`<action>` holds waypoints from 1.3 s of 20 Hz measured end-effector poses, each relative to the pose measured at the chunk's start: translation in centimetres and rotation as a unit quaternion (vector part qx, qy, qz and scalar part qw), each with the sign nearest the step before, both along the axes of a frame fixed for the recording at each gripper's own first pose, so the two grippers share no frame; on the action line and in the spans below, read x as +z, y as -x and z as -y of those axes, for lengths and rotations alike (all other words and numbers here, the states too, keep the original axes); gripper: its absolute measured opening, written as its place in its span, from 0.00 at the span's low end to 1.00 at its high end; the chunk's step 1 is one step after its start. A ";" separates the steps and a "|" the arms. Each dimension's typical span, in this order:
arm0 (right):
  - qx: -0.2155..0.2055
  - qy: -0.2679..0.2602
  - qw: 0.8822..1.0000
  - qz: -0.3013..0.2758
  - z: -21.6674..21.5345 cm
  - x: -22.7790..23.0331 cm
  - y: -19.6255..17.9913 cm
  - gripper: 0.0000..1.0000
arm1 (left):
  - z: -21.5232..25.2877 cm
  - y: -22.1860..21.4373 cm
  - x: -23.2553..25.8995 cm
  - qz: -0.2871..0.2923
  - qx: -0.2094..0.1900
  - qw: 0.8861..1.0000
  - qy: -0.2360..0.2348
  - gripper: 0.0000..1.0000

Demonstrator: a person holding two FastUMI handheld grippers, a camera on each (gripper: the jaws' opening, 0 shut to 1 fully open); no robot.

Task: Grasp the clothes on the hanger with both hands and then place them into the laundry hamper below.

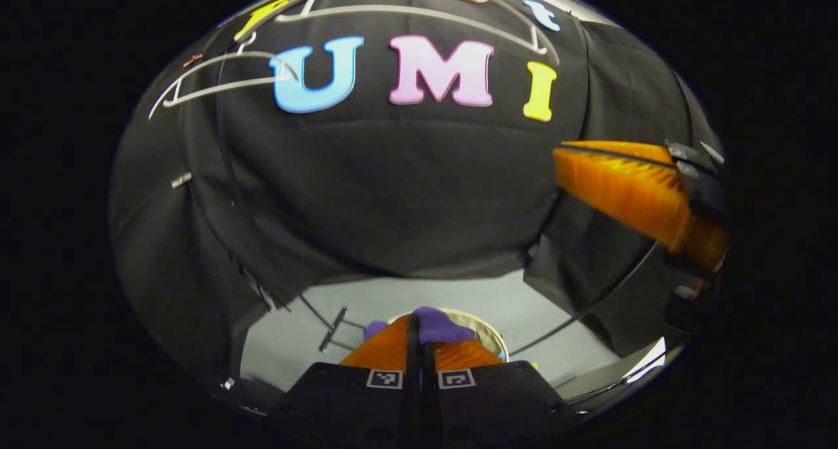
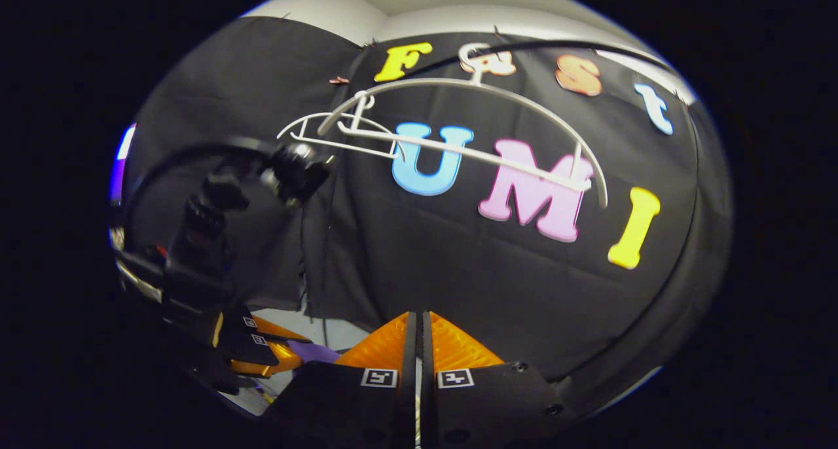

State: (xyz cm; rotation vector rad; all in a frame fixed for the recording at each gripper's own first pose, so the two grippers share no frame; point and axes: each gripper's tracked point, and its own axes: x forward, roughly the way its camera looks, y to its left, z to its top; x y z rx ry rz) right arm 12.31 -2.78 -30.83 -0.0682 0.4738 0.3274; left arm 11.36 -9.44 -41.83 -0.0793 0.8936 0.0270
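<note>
My left gripper (image 1: 419, 318) points down with its fingers pressed together, pinching a purple garment (image 1: 440, 326) at the tips. The cloth hangs just over the round, pale-rimmed laundry hamper (image 1: 495, 336) on the grey floor. In the right gripper view, the left gripper (image 2: 296, 352) is at the lower left with the purple garment (image 2: 315, 353) at its tips. My right gripper (image 2: 419, 315) is shut with nothing between its fingers and faces the black wall. It also reaches in at the right of the left gripper view (image 1: 568, 167), higher than the hamper. Two white hangers (image 2: 471, 154) hang bare.
The white hangers (image 1: 419, 14) hang on a rail along the black cloth wall. A small dark clip (image 1: 332, 328) with thin cables lies on the grey floor (image 1: 550, 318) left of the hamper. A black cable (image 1: 589, 305) sags across the lower right.
</note>
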 end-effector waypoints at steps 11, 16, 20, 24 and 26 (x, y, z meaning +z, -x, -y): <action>-0.020 -0.010 0.995 -0.099 1.5 -5.0 3.9 0.05 | 1.3 4.8 -6.6 -0.140 0.021 0.989 0.037 0.05; -0.025 -0.007 0.992 -0.123 1.8 -6.4 4.8 0.05 | 1.8 5.3 -7.6 -0.175 0.038 0.981 0.072 0.06; -0.026 -0.007 0.990 -0.135 1.8 -7.1 5.3 0.05 | 1.5 5.6 -7.5 -0.175 0.034 0.982 0.068 0.39; -0.028 -0.009 0.988 -0.154 1.7 -8.0 5.9 0.05 | 2.2 5.5 -6.9 -0.167 0.024 0.983 0.078 0.53; -0.030 -0.012 0.986 -0.161 1.5 -8.0 6.3 0.05 | 2.3 5.5 -6.5 -0.159 0.020 0.983 0.090 0.58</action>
